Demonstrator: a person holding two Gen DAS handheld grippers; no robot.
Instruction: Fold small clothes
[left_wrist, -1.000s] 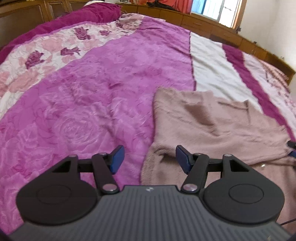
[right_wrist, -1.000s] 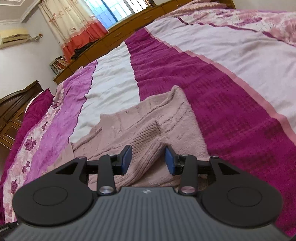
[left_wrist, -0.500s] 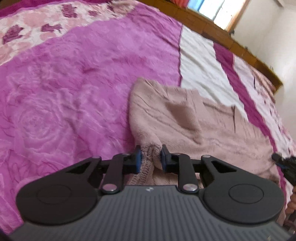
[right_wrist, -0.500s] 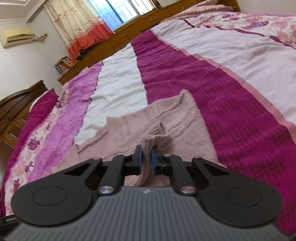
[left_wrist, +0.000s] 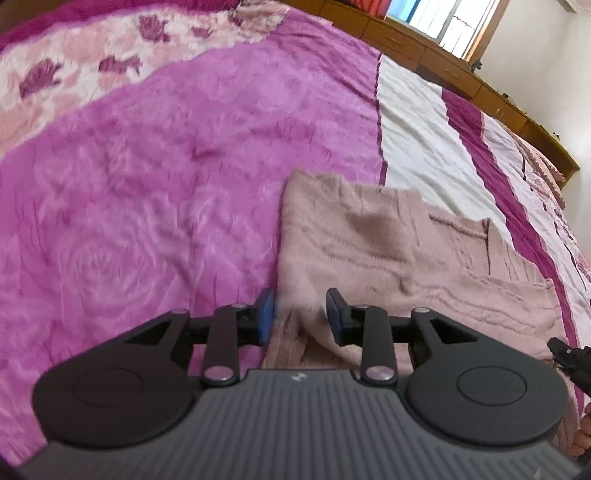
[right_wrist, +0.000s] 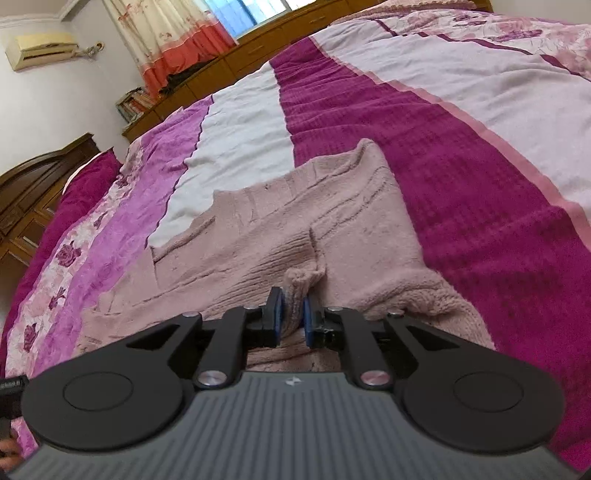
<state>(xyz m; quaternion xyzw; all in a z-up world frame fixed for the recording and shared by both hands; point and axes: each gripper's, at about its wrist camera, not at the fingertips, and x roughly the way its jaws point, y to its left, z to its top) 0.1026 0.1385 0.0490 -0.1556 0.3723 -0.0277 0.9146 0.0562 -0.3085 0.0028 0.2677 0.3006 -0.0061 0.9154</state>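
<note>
Pink knit sweater (left_wrist: 388, 251) flat on bed (left_wrist: 166, 166). Left wrist view: left hand-held gripper (left_wrist: 300, 316) jaws just widened, loose around hem. Right wrist view: right hand-held gripper (right_wrist: 291, 317) pinching sweater fold, jaws just eased slightly

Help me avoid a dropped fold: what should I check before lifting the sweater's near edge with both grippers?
1. Right gripper holds the pink sweater: ok. A bunch of knit sits pinched between its fingers, though its jaws have just been opening.
2. Left gripper holds the sweater: cannot tell. Knit lies between its fingers, but its jaws have just been opening and the picture is blurred there.
3. Both grippers at the sweater's near edge: ok.
4. Rest of the sweater lies spread on the bedspread: ok.
5. No bedspread caught in either pinch: cannot tell.
</note>
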